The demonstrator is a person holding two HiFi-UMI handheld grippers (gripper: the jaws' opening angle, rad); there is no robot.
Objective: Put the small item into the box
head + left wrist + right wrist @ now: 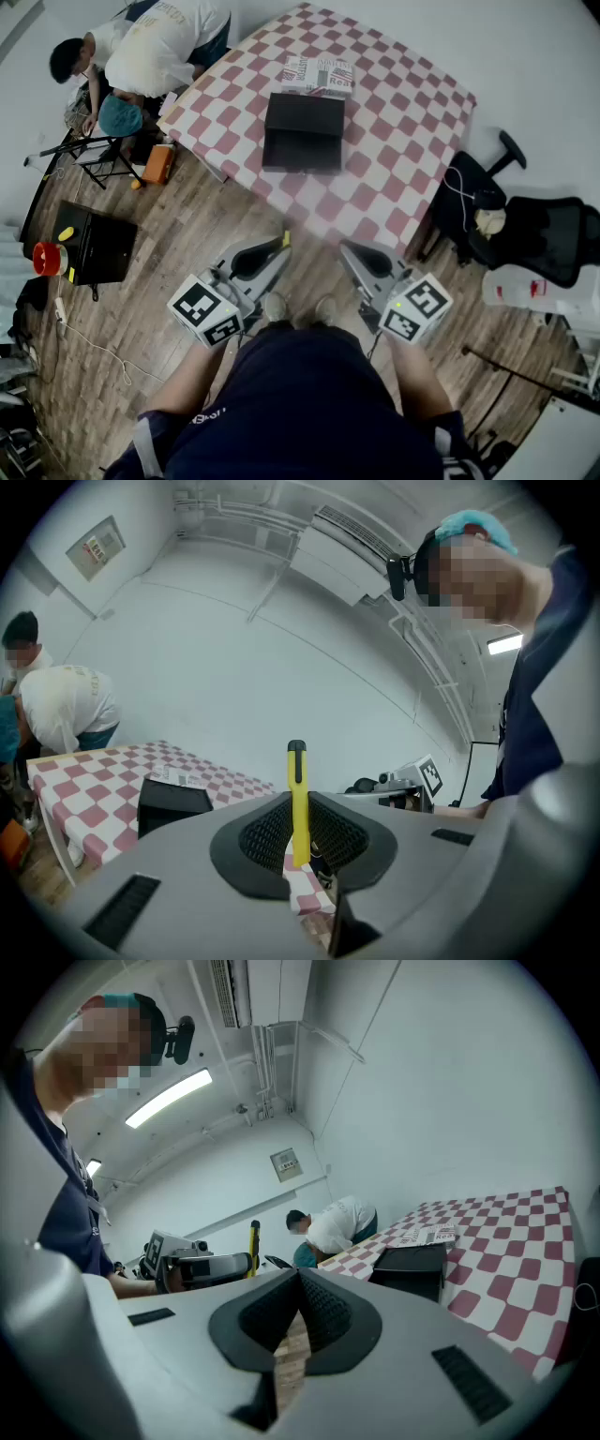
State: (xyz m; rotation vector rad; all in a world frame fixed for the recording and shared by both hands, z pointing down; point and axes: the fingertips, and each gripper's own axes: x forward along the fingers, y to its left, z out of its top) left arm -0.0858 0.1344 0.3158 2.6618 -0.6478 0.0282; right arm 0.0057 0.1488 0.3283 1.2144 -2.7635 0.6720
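Note:
A slim yellow item with a black tip (298, 799) stands upright between the pads of my left gripper (298, 841), which is shut on it. In the head view that left gripper (277, 249) hovers over the wooden floor, short of the table, with the yellow item (285, 239) at its tip. The black open box (303, 131) sits on the red-and-white checked table (394, 141); the gripper views show the box (173, 803) (408, 1267) ahead. My right gripper (345, 249) (300, 1283) is shut with nothing in it, level with the left.
A printed paper (319, 73) lies behind the box. A person in a white shirt (159, 47) bends over at the table's far left corner. A black office chair (525, 234) stands to the right. A black case (94, 246) and an orange object (157, 164) lie on the floor to the left.

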